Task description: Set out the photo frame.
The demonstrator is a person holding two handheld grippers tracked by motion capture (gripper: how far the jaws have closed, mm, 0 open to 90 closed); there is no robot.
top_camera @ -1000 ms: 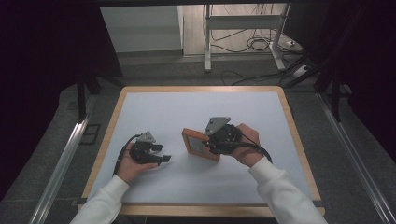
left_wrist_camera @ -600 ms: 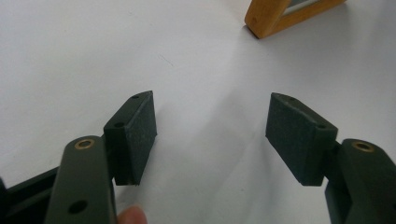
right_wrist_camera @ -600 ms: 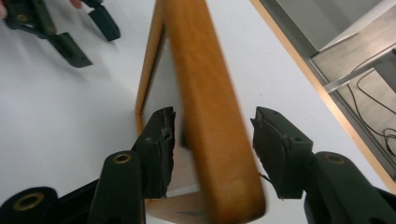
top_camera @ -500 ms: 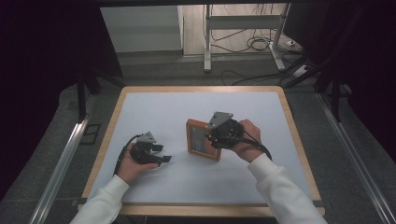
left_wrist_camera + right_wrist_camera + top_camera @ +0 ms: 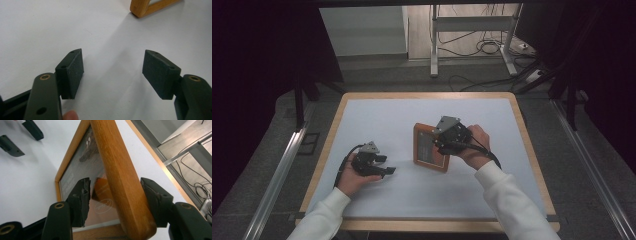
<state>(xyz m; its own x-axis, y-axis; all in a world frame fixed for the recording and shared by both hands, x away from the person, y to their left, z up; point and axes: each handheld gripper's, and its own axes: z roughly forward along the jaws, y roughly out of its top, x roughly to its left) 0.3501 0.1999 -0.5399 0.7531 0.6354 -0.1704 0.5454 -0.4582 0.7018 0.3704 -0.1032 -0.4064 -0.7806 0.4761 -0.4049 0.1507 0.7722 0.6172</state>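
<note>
The wooden picture frame (image 5: 431, 147) sits near the middle of the desk (image 5: 377, 120), a little to the right, its long axis running from near to far with a slight lean. In the high view its glazed face looks up and leftward. From the right gripper view the frame seems raised on one edge rather than lying flat, though how steeply is hard to say.

The right gripper (image 5: 452, 135) is at the frame's right side. In the right gripper view (image 5: 113, 202) its jaws straddle the frame's thick right-hand rail: one pad is on the glass side and the other on the outer side. The outer pad looks to touch the wood, while a small gap shows by the inner pad, so whether it is truly clenched I cannot tell.

The left gripper (image 5: 371, 161) rests in the person's hand on the desk, well apart to the near left of the frame. Its jaws are spread and empty (image 5: 113, 73), with one frame corner far ahead of them.

The right hand is plainly the nearer one.

Against the picture half a second ago, the frame stands about where it did, turned slightly, and the left gripper has stayed put.
</note>
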